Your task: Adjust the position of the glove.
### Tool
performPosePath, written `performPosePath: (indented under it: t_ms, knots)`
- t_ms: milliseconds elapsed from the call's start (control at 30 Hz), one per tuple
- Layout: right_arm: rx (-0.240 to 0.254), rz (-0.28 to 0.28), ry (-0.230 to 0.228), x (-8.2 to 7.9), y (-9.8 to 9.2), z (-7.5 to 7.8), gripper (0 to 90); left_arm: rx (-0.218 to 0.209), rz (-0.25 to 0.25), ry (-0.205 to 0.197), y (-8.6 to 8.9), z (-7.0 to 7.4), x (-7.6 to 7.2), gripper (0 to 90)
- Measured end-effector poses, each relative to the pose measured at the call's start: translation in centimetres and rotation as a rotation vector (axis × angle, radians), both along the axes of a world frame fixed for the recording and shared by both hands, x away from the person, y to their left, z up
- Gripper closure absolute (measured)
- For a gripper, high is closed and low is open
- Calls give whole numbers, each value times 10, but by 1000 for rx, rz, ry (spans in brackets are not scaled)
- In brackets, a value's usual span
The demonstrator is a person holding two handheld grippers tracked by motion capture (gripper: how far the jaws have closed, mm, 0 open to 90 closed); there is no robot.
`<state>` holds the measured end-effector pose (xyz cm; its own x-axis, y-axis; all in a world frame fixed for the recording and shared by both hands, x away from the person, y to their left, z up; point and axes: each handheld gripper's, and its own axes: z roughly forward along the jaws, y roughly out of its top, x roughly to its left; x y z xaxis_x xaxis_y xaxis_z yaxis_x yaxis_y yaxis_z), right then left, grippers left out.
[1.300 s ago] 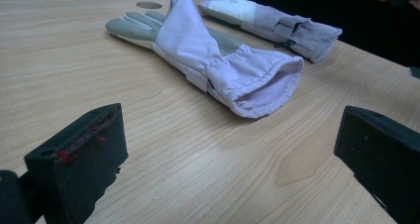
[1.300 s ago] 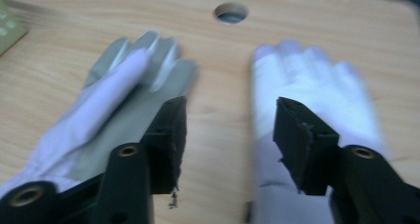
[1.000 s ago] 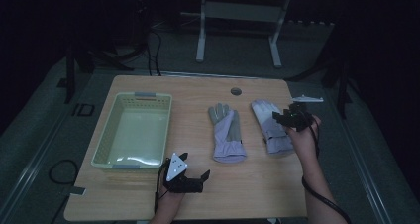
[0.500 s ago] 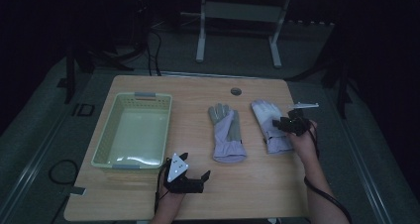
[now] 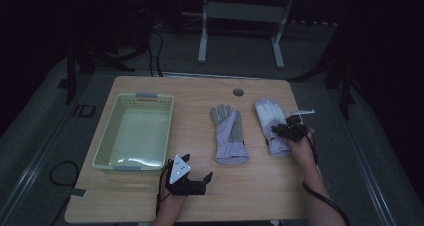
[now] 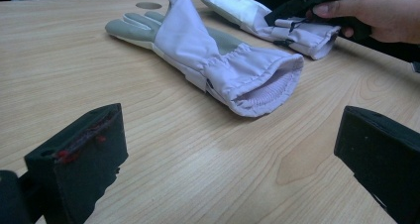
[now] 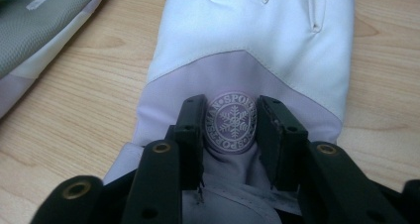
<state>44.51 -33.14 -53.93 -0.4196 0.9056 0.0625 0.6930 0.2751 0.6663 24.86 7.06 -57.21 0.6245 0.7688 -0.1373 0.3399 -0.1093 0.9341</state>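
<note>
The right claw (image 7: pixel 230 122) was down on the right glove (image 5: pixel 270 123), which lay flat on the table (image 5: pixel 250 196) at its right side, fingers pointing to the far edge. In the right gripper view the two jaws stood at either side of the round snowflake badge (image 7: pixel 231 121) near the cuff, and the lilac cloth bulged up between them. The jaws had just been closing on this fold, so the claw was narrowed to a pinch on the fabric; most likely the person took the glove at the cuff because the cloth there is loose and easy to gather.

The left glove (image 5: pixel 228 136) lay just beside it toward the middle of the table, palm side partly up, its cuff open toward the near edge. The pale green basket (image 5: pixel 107 151) stood well apart at the left, probably the place for the gloves.

The left claw (image 5: pixel 192 178) rested near the near edge with its jaws wide apart and nothing between them, seemingly waiting.

Compared with one second before, the right hand (image 5: pixel 300 143) had come lower onto the glove, while the left hand (image 5: pixel 172 206), both gloves and the basket had kept their places.
</note>
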Motion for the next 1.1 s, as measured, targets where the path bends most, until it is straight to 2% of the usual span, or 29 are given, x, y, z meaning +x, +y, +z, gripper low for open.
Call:
performPosePath:
  t_ms: [67, 167, 233, 400, 567, 700, 733, 800, 900, 1100]
  knots:
    - [3, -10, 5, -1, 1, 1, 697, -1, 0, 1, 0, 0, 0, 0]
    - [13, -56, 13, -4, 3, 7, 765, -3, 1, 3, 0, 0, 0, 0]
    - [25, -88, 20, -7, 5, 13, 782, -5, 2, 3, 0, 0, 0, 0]
    - [49, -144, -9, -22, 11, 37, 794, -4, 3, 4, 1, 0, 0, 0]
    - [63, -149, -24, -36, 16, 64, 800, -5, 4, 4, 1, 0, 0, 0]
    - [47, -150, -35, -46, 16, 78, 800, -6, 3, 4, 1, 0, 0, 0]
    - [43, -161, -32, -53, 15, 83, 800, -6, 3, 4, 1, 0, 0, 0]
    - [22, -160, -27, -60, 15, 82, 799, -7, 3, 4, 1, 0, 0, 0]
    - [3, -163, -8, -66, 14, 72, 798, -6, 3, 3, 1, 0, 0, 0]
    - [11, -181, 42, -61, 9, 46, 787, -8, 4, 7, 1, 0, 1, 0]
